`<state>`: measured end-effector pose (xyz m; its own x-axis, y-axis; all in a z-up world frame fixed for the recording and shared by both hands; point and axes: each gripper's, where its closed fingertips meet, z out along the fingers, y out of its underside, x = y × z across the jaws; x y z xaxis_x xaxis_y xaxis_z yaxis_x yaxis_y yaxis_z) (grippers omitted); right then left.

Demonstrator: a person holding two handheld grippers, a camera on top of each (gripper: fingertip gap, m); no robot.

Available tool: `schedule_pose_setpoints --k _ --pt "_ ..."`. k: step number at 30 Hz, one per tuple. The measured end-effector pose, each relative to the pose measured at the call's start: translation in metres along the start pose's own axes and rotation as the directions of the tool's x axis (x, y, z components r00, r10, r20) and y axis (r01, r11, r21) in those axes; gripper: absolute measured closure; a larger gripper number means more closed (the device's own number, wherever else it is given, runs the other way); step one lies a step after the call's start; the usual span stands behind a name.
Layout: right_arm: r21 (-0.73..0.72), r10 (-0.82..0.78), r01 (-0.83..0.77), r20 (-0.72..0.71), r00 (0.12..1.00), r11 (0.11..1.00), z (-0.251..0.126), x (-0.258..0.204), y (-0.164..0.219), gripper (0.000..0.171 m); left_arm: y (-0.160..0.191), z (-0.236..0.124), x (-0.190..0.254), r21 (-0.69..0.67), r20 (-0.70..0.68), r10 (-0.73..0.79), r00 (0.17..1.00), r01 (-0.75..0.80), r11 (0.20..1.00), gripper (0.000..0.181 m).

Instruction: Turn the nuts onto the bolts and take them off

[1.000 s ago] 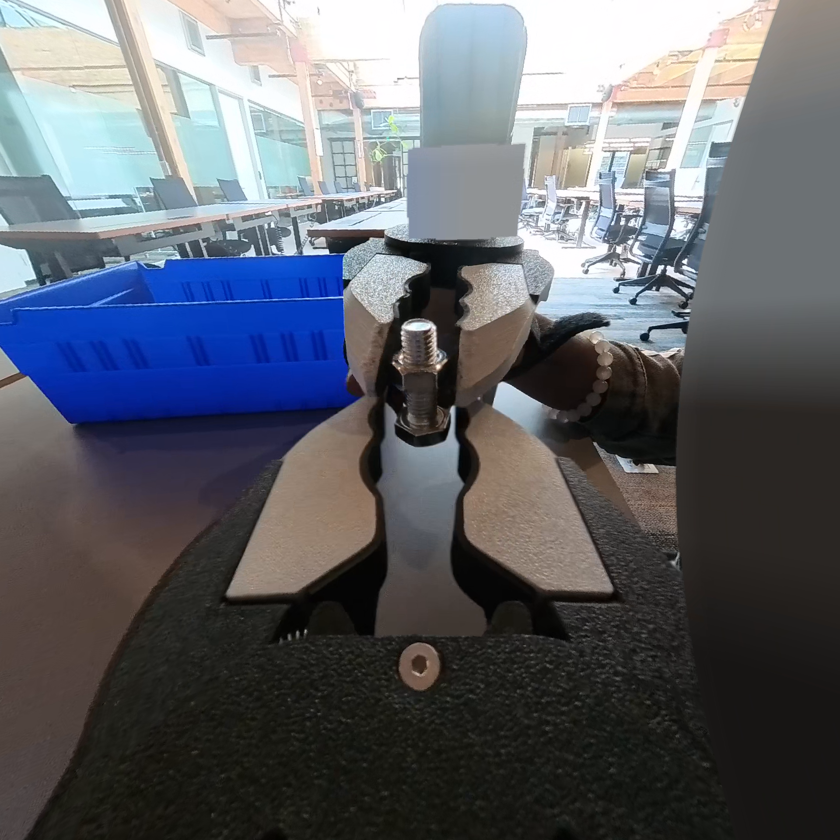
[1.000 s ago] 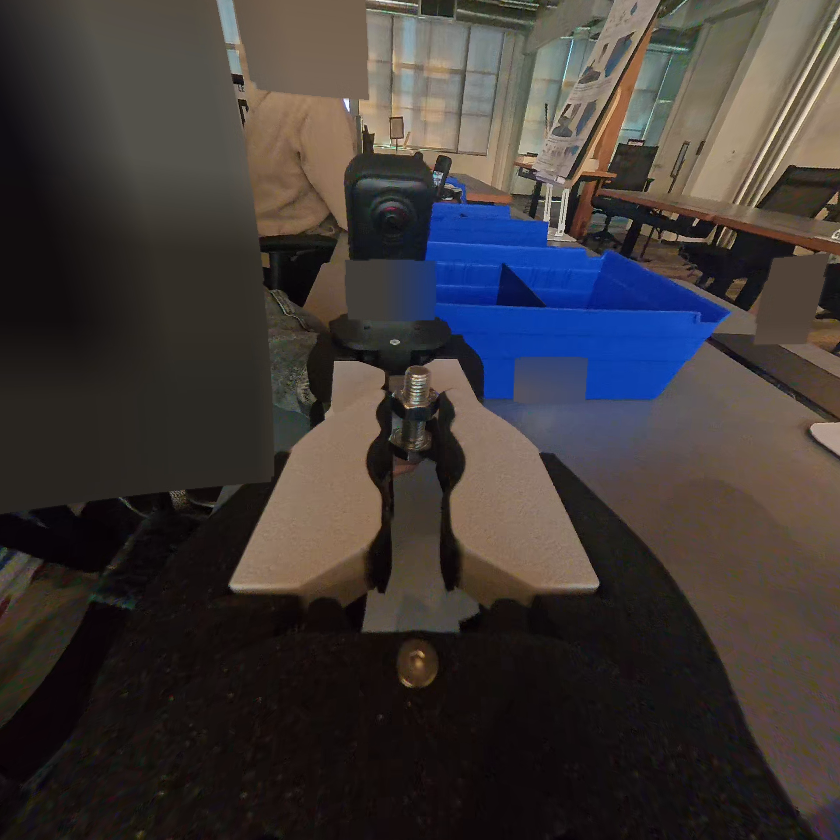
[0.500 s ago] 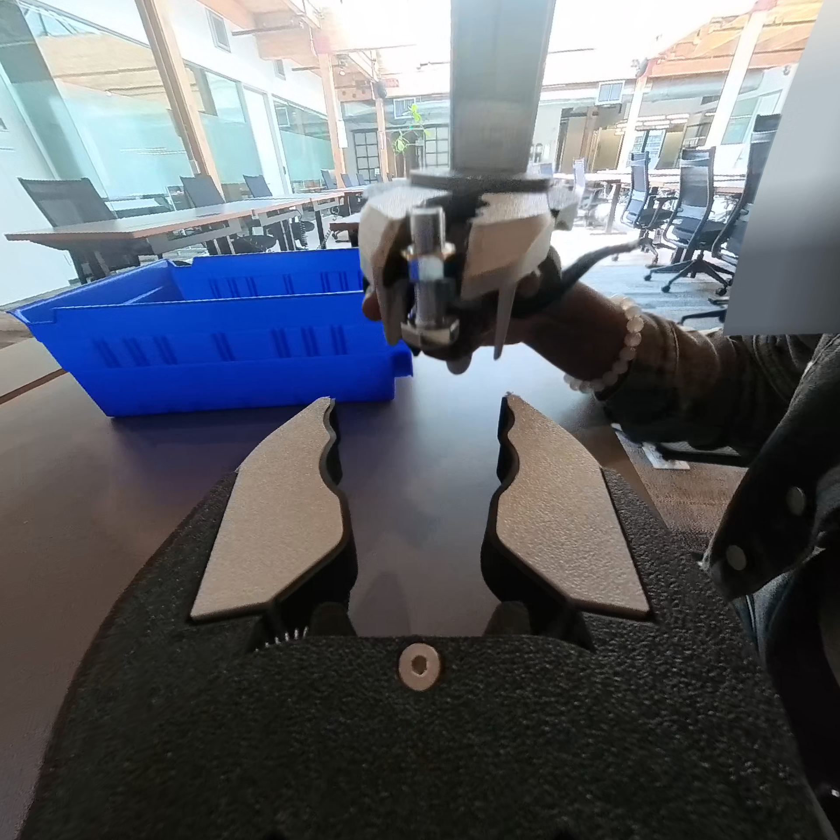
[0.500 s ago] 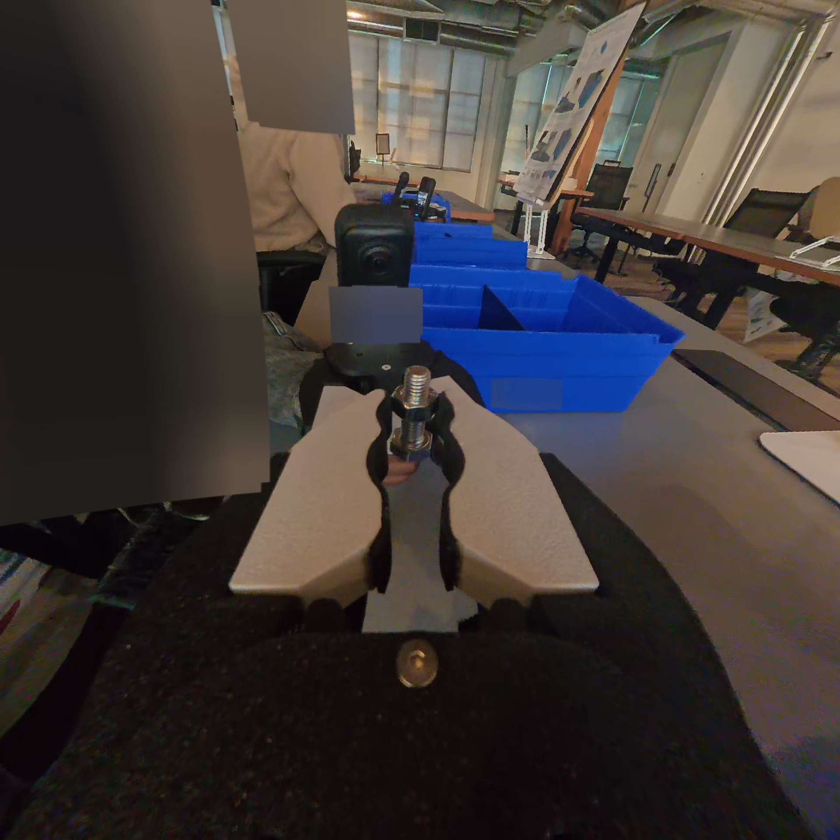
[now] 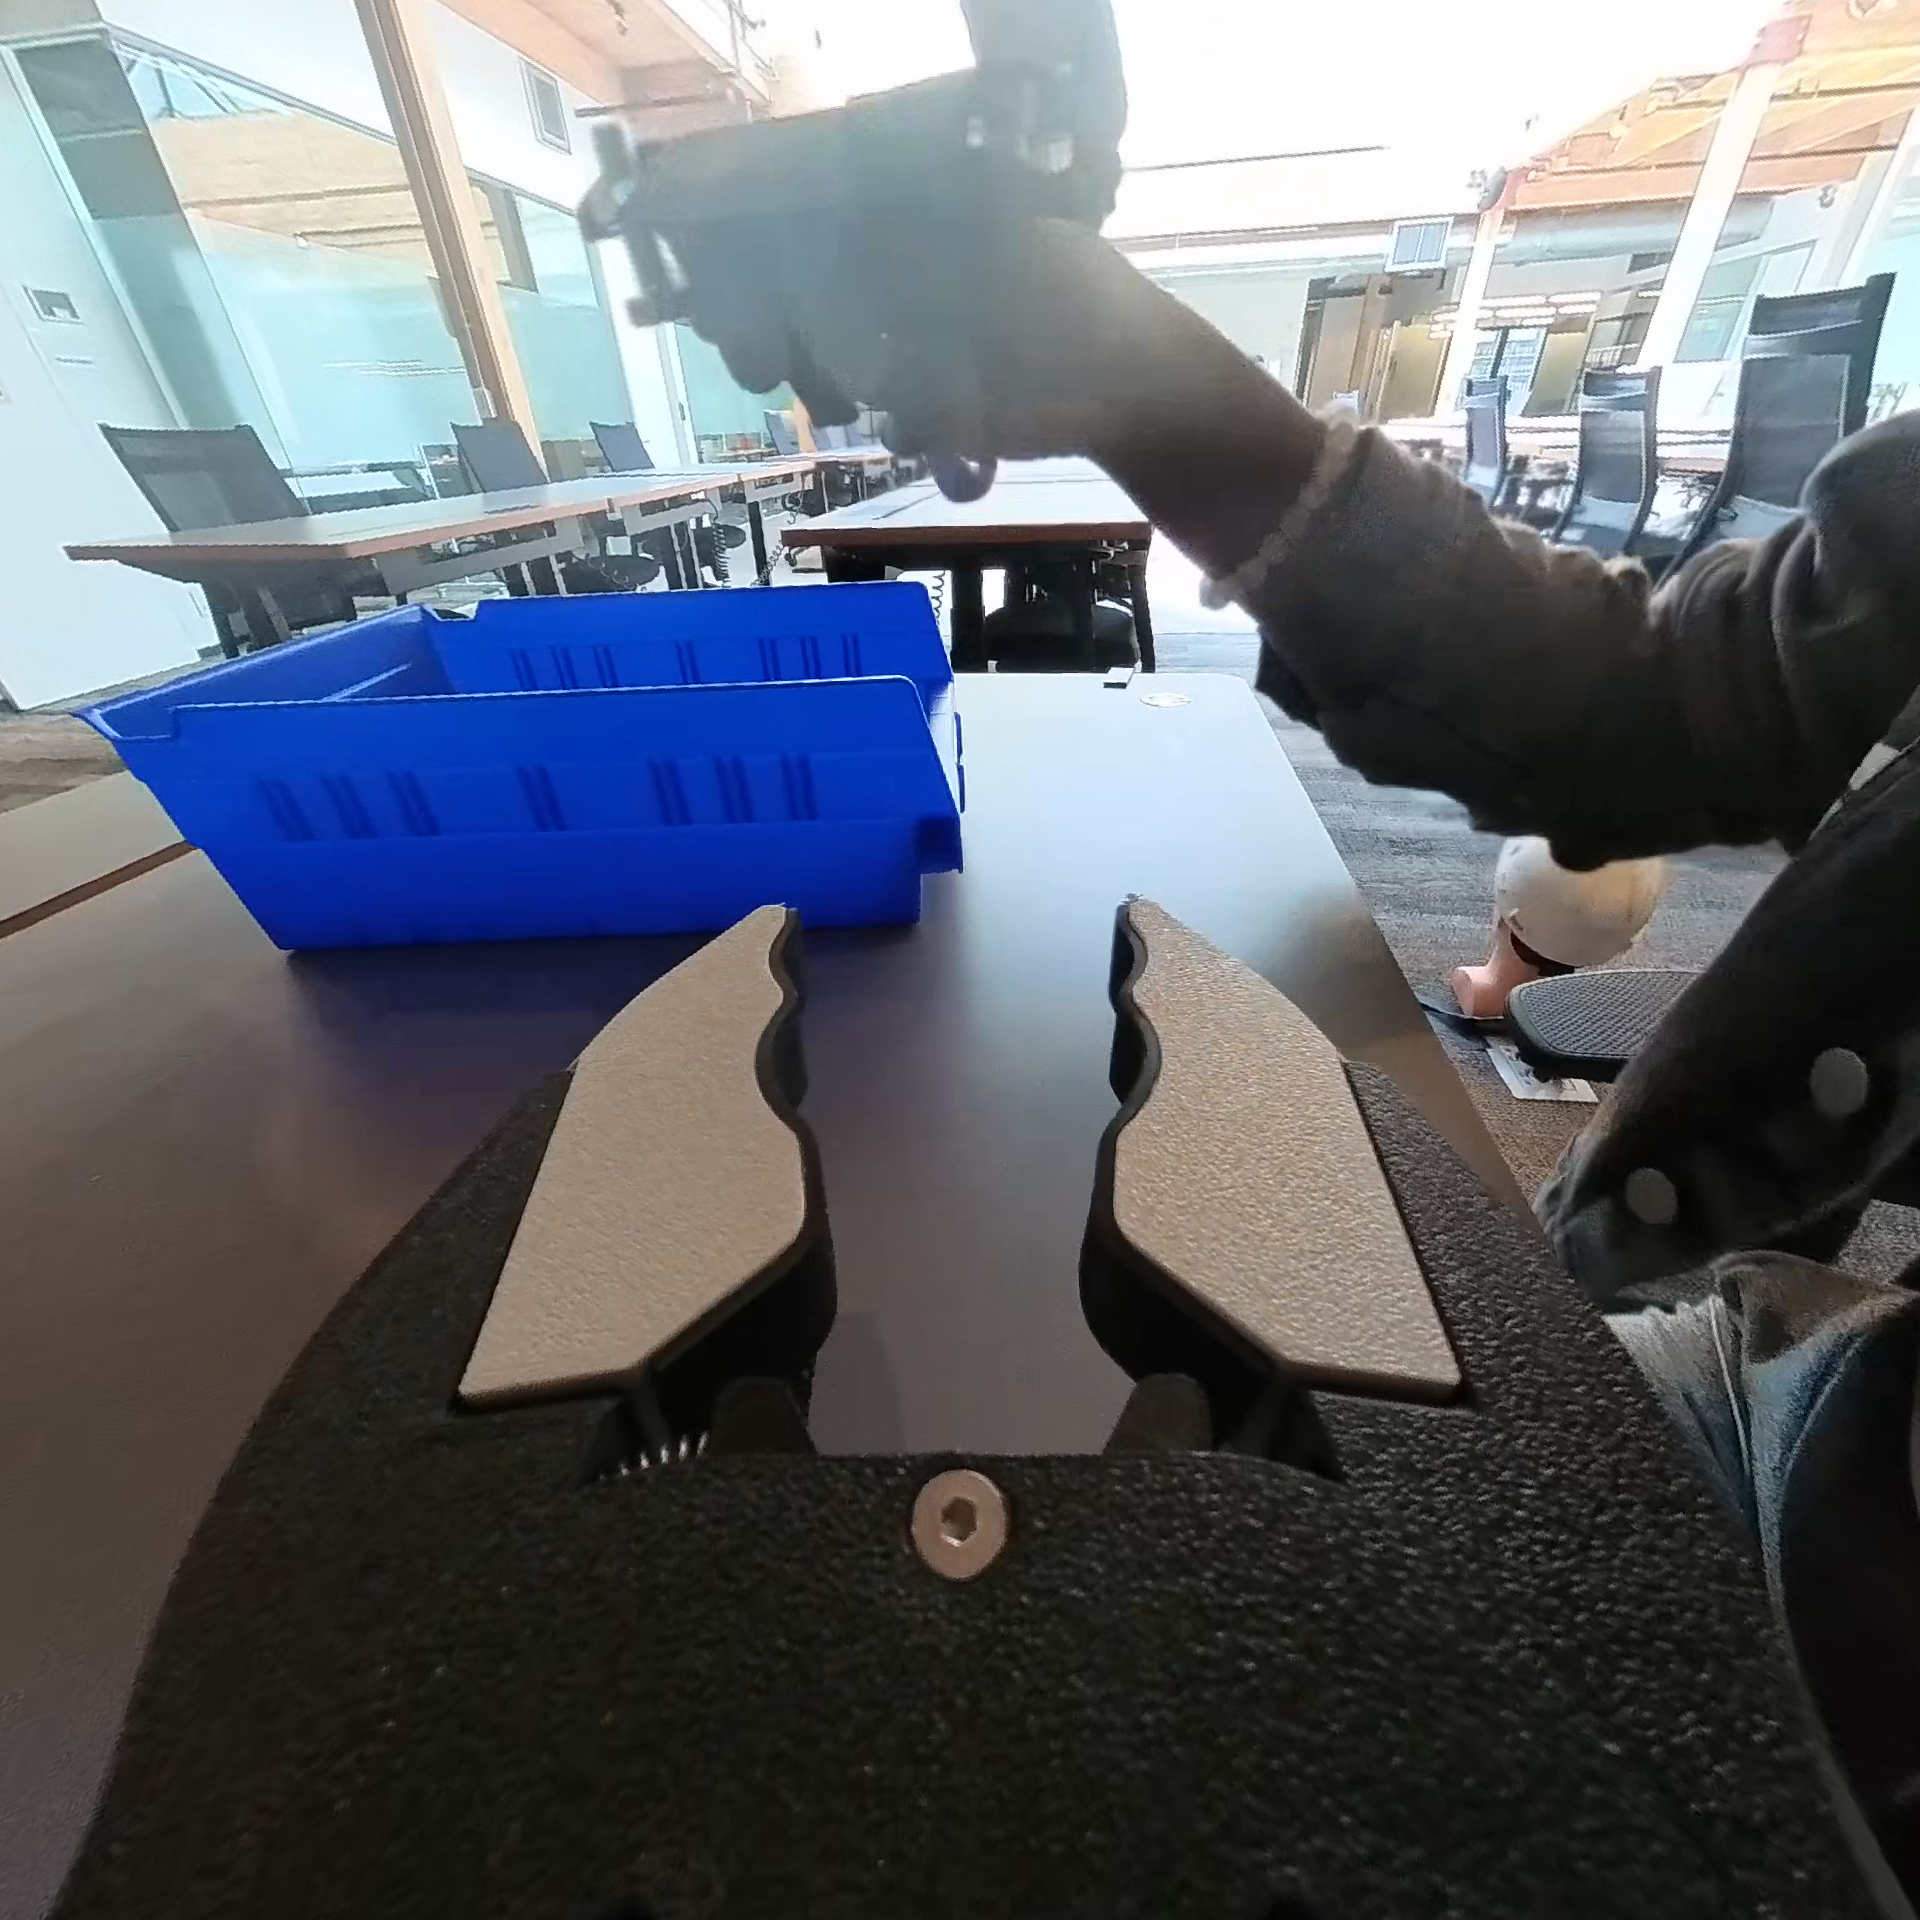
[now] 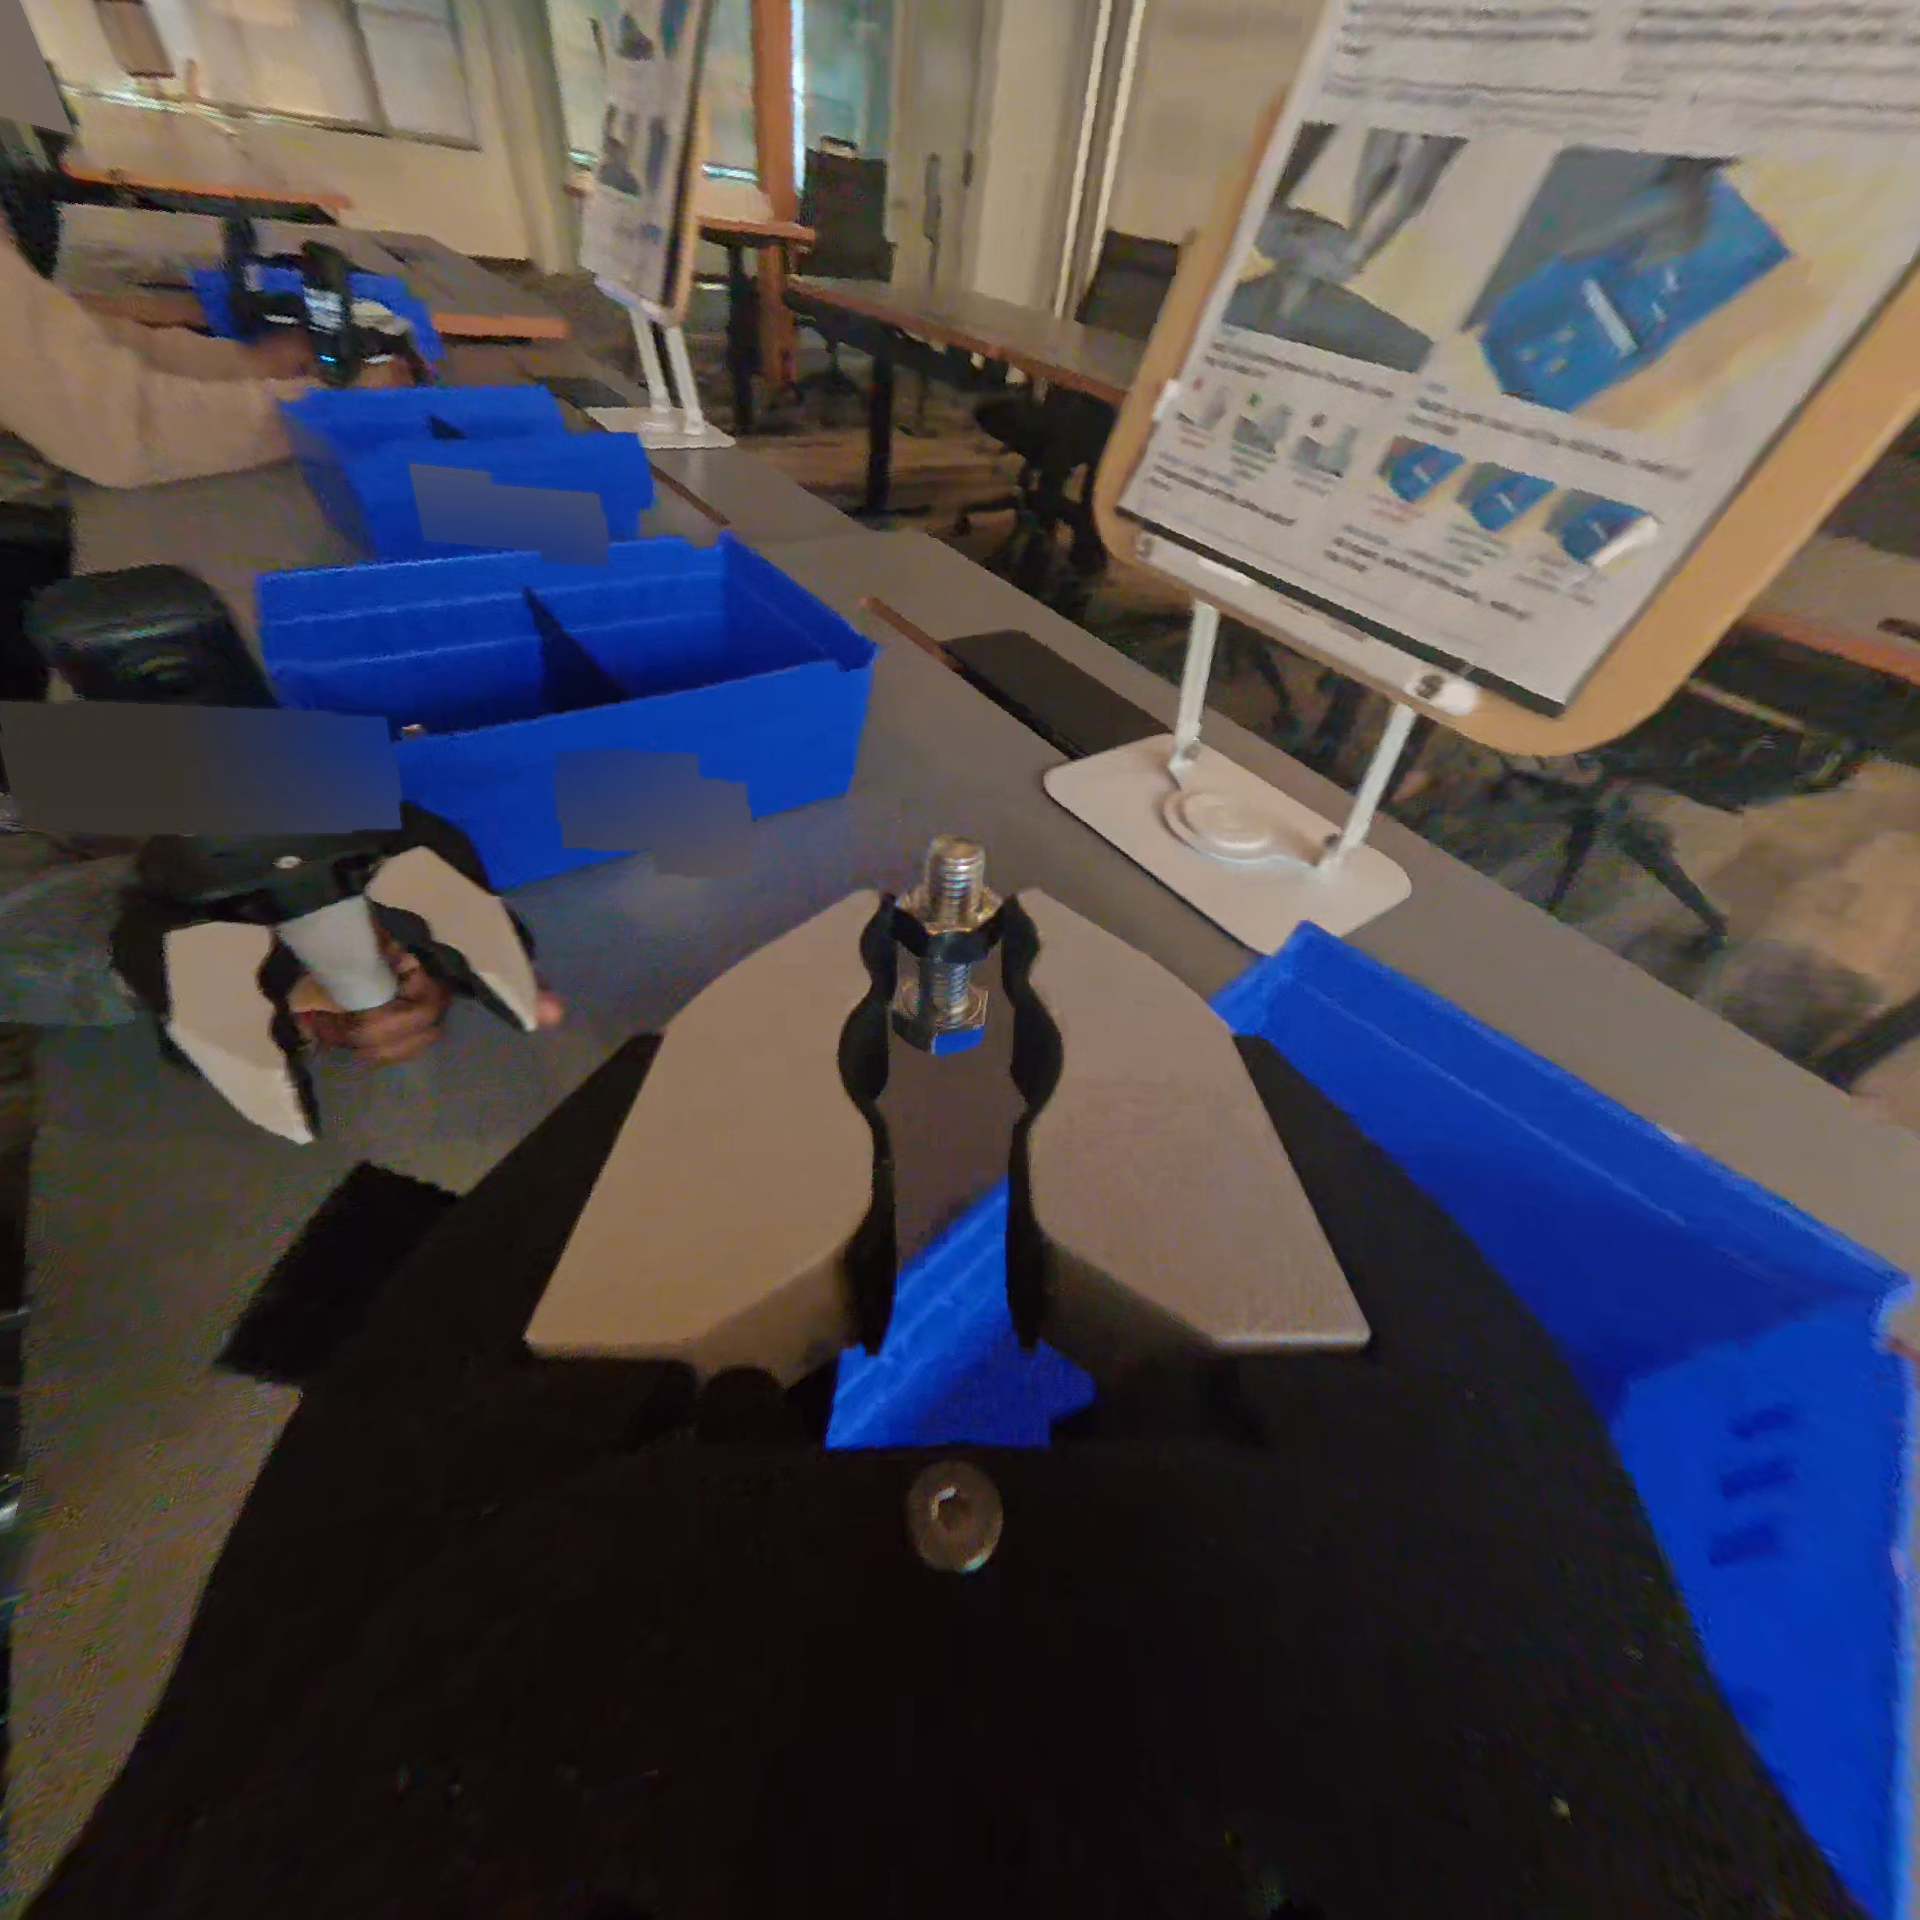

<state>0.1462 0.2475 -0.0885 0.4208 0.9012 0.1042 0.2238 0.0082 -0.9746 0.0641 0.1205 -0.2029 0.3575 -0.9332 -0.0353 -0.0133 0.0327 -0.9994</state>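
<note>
Table point(image 5: 1091, 831): we see a dark, smooth top.
Blue bin point(image 5: 561, 790): ribbed plastic, rectangular, on the table.
Left gripper point(image 5: 956, 935): grey textured fingers spread wide, empty.
Right gripper point(image 6: 951, 914): we see scalloped jaws clenched on the nut point(image 6: 948, 925).
Bolt point(image 6: 943, 961): threaded steel, upright, hexagonal head lowest, above a blue bin's edge.

One bolt point(image 6: 951, 951) carrying one nut point(image 6: 948, 925), two grippers point(image 5: 954, 971) point(image 6: 948, 935), three blue bins point(image 6: 665, 665) ahead, two sign stands point(image 6: 1475, 416).
</note>
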Motion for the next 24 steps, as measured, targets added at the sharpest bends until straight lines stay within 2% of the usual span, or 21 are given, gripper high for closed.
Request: schedule_pose_setpoints --k 5,11,18,24 --pt "-0.197 0.148 -0.185 -0.188 0.971 0.963 -0.001 0.069 0.028 0.153 -0.001 -0.001 -0.002 0.006 0.014 -0.003 1.000 0.003 1.000 0.130" --pt "-0.421 0.222 -0.377 -0.371 0.902 0.825 0.009 0.126 0.083 0.152 -0.002 -0.002 -0.004 0.017 0.030 -0.010 0.999 0.009 1.000 0.134" --pt "-0.598 0.204 -0.485 -0.475 0.856 0.638 0.022 0.160 0.139 0.152 -0.003 -0.003 -0.007 0.025 0.046 -0.018 0.999 0.017 1.000 0.141" --pt "-0.674 0.176 -0.532 -0.525 0.833 0.512 0.024 0.174 0.176 0.152 -0.004 -0.003 -0.007 0.031 0.044 -0.018 0.999 0.016 0.999 0.145"
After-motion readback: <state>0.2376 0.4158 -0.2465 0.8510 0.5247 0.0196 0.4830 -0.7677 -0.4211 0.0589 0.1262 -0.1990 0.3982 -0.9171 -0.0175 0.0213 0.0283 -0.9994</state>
